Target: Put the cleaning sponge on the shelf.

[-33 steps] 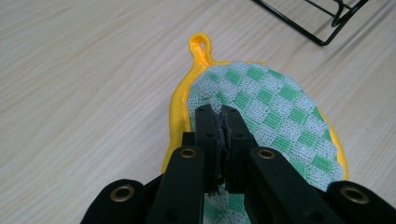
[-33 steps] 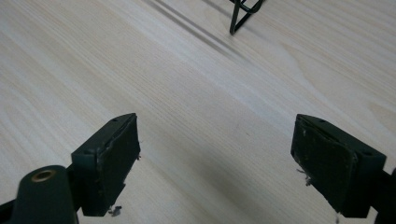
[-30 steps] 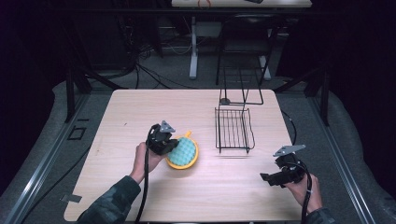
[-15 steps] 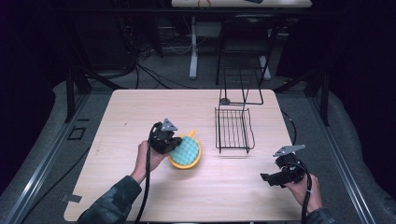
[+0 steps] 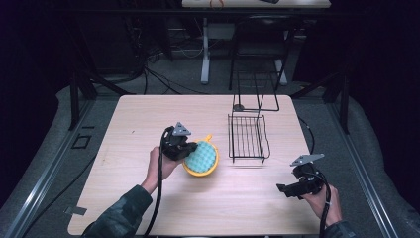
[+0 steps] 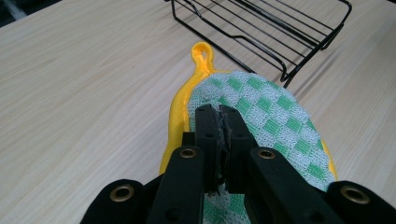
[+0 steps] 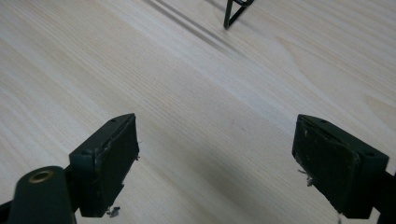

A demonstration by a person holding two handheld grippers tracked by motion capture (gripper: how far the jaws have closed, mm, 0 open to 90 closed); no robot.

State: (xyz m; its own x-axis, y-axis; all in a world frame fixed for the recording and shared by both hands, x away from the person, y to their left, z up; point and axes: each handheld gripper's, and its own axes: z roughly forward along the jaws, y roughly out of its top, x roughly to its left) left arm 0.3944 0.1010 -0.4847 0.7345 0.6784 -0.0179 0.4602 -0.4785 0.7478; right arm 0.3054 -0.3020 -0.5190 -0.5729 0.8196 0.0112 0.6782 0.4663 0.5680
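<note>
A round pot holder (image 5: 200,157), green-and-white checked with a yellow rim and a hanging loop, sits at the middle of the wooden table (image 5: 138,124). My left gripper (image 5: 187,148) is shut on it at its left side. In the left gripper view the jaws meet on the checked cloth (image 6: 271,112), with my left gripper (image 6: 219,126) pinching it and the loop pointing away. My right gripper (image 5: 282,190) hovers near the front right of the table. Its jaws stand wide apart over bare wood, so my right gripper (image 7: 215,135) is open with nothing between them.
A black wire rack (image 5: 247,136) stands just right of the pot holder; its bars (image 6: 261,28) lie close ahead of the left jaws and one corner (image 7: 236,11) shows far ahead of the right ones. A taller wire stand (image 5: 255,91) is at the far edge.
The left gripper and the pot holder have shifted slightly to the right, toward the wire rack. The right gripper has stayed where it was.
</note>
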